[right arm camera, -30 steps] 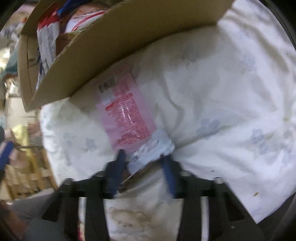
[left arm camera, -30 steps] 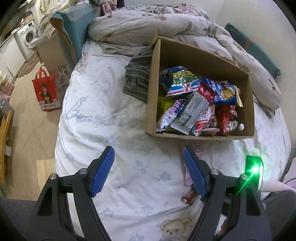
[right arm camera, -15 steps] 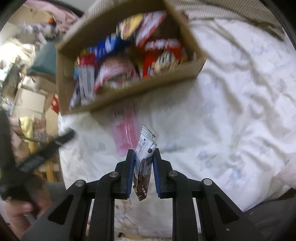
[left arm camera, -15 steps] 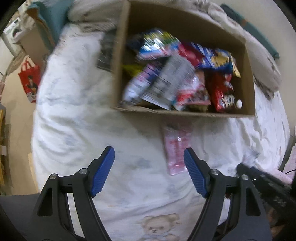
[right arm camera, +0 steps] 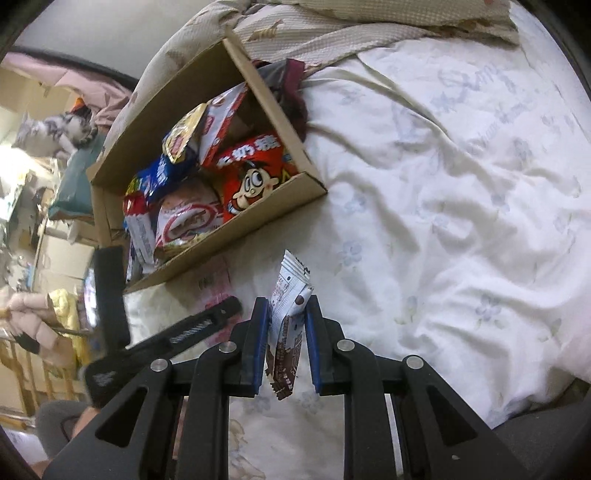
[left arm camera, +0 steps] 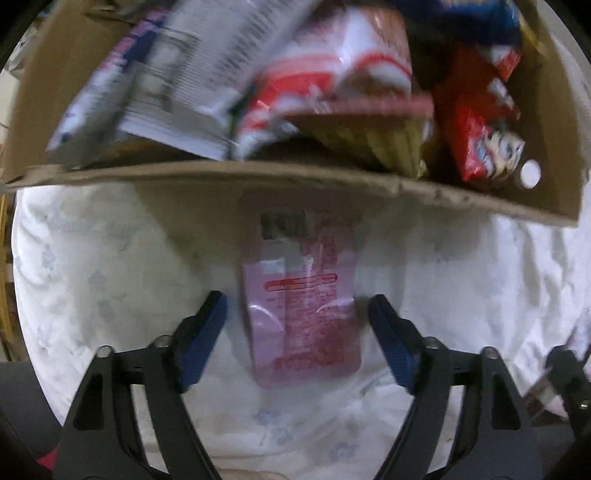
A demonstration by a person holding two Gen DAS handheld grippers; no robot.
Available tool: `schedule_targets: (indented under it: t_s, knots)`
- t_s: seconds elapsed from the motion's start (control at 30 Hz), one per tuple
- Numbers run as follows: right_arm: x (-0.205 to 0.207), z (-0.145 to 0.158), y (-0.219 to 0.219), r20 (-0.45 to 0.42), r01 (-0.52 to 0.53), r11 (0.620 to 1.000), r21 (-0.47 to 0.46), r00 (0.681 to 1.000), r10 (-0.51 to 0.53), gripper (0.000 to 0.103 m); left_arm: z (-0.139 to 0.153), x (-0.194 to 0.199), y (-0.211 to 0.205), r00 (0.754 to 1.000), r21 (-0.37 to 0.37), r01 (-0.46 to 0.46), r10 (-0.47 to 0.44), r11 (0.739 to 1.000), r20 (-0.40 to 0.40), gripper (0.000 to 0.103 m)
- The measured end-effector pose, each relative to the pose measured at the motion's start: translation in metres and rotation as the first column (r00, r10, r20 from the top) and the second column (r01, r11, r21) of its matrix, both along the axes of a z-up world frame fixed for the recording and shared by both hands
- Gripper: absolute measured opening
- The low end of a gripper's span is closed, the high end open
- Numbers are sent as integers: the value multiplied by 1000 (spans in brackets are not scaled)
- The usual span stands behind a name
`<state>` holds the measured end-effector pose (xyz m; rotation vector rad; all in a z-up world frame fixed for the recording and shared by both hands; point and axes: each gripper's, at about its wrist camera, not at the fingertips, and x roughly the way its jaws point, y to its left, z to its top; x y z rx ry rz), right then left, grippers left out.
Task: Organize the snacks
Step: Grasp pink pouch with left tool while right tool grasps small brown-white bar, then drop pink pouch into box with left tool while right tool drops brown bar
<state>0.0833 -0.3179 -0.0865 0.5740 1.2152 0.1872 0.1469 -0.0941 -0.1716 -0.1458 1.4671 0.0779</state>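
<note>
A pink snack packet (left arm camera: 301,306) lies flat on the white bedsheet just in front of the cardboard box (left arm camera: 221,175), which is full of snack bags. My left gripper (left arm camera: 297,317) is open, low over the sheet, with its blue fingers on either side of the pink packet. My right gripper (right arm camera: 286,308) is shut on a small brown and white chocolate snack bar (right arm camera: 290,295), held upright above the bed. In the right wrist view the box (right arm camera: 240,225) is up to the left, the pink packet (right arm camera: 214,288) lies by its near wall, and the left gripper (right arm camera: 166,336) reaches toward it.
The bed has a white flowered sheet (right arm camera: 461,184) with wide bare room to the right of the box. A rumpled checked quilt (right arm camera: 332,33) lies behind the box. Room clutter and furniture (right arm camera: 33,221) stand beyond the bed's left edge.
My left gripper has moved forward and down to the pink packet, now between its open fingers. My right gripper has lifted the chocolate bar off the sheet and pulled back from the box.
</note>
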Motion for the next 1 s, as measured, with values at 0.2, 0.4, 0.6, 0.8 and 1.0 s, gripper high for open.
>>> schedule_targets:
  t_s: [0.2,0.4,0.6,0.8,1.0]
  knots:
    - [6,4,6,19,-8,1000,28,1000,7,20,-9,5,-16,999,53,40,-39,998,-3,96]
    - [7,6,7,28,-9,999,34,1000,8,20,-5,7,-34,996,89,76,-79,993,34,78]
    - [6,7,9,30,-9,999,36,1000,8,20,8,4,-46,991,89,121,-126,989,52,52]
    - [6,9,14,36,-20,999,34,999,18,20,26,-5,-33,988,89,130,-136,987,73,41]
    - [3,9,18,39,-29,999,38,999,27,20,41,-13,-20,986,65,139,-144,988,84,30]
